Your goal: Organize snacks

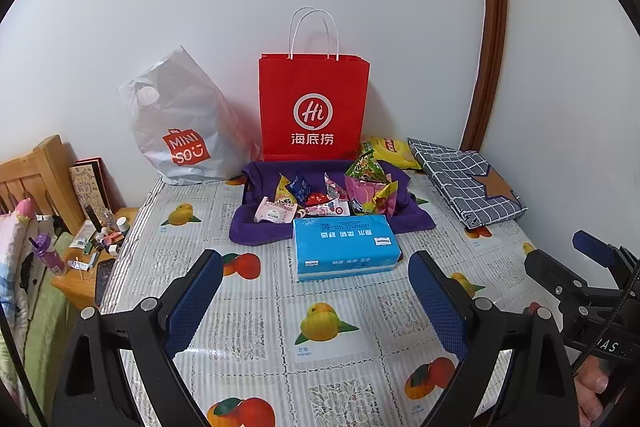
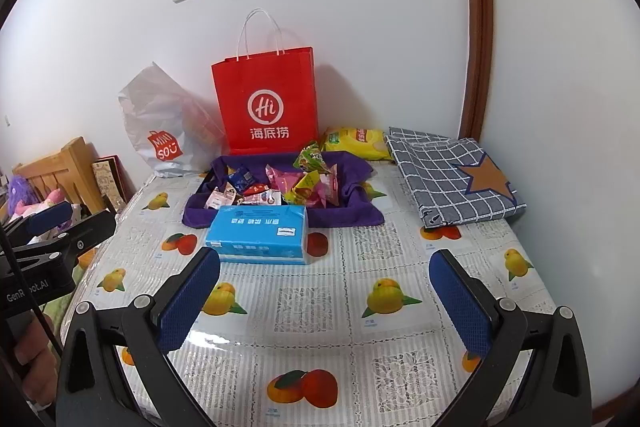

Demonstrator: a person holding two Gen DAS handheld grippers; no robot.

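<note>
Snacks [image 1: 320, 193] lie heaped in a shallow tray lined with purple cloth [image 1: 256, 227], at the far middle of the table [image 1: 256, 311], just in front of the red paper bag [image 1: 314, 107] that stands upright against the wall. The heap's long axis runs left to right across the table; the small packets point every which way, crinkly foil and plastic in pink, green, yellow, blue and white. A yellow crisp packet [image 2: 356, 143] lies flat behind the tray's right corner, outside it. A blue tissue pack [image 1: 346, 247], soft and rectangular, lies touching the tray's near edge with its long side parallel to it. Left of the red bag slumps a grey plastic shopping bag [image 1: 180, 131]; its contents cannot be seen. A folded checked cloth [image 2: 452, 175] with a brown star lies at the far right. The tablecloth is glossy, printed with fruit. The left gripper [image 1: 316, 291] and the right gripper [image 2: 324, 291] both hover over the near table with fingers wide apart, holding nothing.
</note>
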